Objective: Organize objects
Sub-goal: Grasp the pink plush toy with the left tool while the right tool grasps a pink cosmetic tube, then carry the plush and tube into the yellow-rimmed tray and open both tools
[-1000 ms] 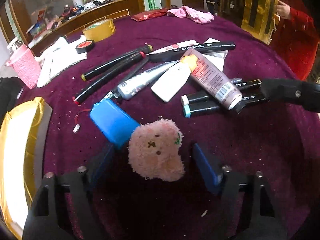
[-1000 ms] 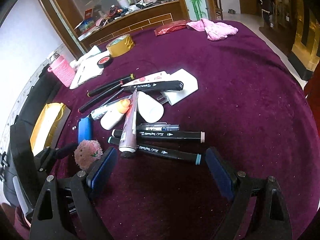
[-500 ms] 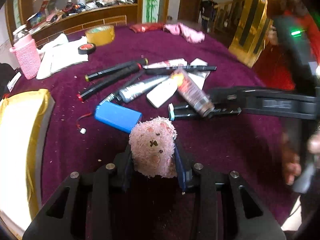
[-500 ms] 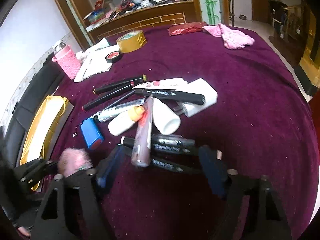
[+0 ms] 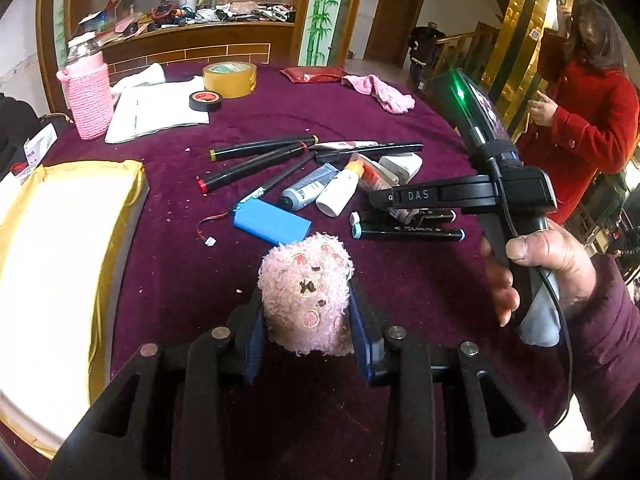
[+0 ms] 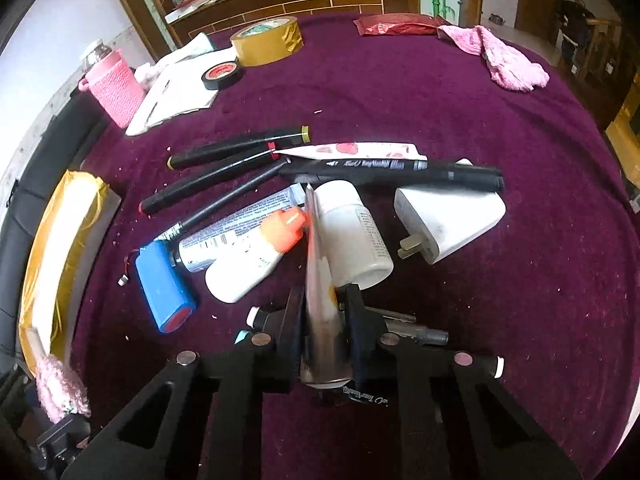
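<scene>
A round table under a deep purple velvet cloth [image 6: 460, 92] fills both views. At its left edge lies a flat rectangular box wrapped in gold fabric [image 5: 60, 240], with a pink knitted bottle sleeve [image 5: 89, 100] and a wide roll of tan packing tape [image 6: 266, 40] farther back.

The left gripper [image 5: 306, 320] is clenched on a fluffy pink plush bear head [image 5: 306, 292] — its blue pads press into both sides of the toy, which sits clear of the cloth near the gold box.

The right gripper [image 6: 323, 320] has just been closing, and its jaws now pinch the body of a silvery squeeze tube [image 6: 320, 280] that points away from the camera over the middle pile. Under and around that tube lie a white plastic bottle [image 6: 352, 232], a white wall charger with metal prongs [image 6: 448, 216], a blue rectangular battery pack [image 6: 164, 284] and several long black marker pens [image 6: 392, 168] — the tube crosses two of them near the gripper.
</scene>
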Demonstrator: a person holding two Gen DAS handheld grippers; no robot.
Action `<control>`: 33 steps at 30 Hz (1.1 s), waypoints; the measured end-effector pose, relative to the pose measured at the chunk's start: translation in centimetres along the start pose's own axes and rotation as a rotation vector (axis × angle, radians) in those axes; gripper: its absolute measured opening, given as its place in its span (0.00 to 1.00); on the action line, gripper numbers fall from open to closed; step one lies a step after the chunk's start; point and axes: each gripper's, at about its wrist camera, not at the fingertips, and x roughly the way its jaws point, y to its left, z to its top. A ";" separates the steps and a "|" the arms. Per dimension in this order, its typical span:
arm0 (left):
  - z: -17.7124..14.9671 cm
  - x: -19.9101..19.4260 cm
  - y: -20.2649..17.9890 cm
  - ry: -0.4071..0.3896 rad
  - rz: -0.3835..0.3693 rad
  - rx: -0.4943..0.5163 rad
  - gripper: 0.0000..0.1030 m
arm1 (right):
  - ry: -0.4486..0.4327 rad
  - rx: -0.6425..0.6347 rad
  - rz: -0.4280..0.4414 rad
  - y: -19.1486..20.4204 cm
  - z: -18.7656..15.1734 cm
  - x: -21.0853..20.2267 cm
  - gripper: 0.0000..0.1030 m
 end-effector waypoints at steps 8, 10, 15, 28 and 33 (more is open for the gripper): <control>0.2 -4.4 2.9 -0.054 -0.026 -0.054 0.33 | -0.006 0.068 0.157 -0.5 -1.6 -3.7 0.16; 0.5 -5.8 4.1 -0.069 -0.026 -0.071 0.33 | -0.013 0.073 0.213 0.2 -1.7 -5.2 0.16; 1.9 -8.1 8.4 -0.104 0.035 -0.109 0.33 | -0.034 0.046 0.347 4.9 -0.8 -8.0 0.16; 4.9 -0.4 21.6 0.046 0.156 -0.258 0.34 | 0.052 0.164 0.513 19.7 4.5 0.7 0.16; 5.1 2.8 24.3 0.065 0.110 -0.326 0.34 | 0.073 0.172 0.457 22.5 4.8 4.7 0.16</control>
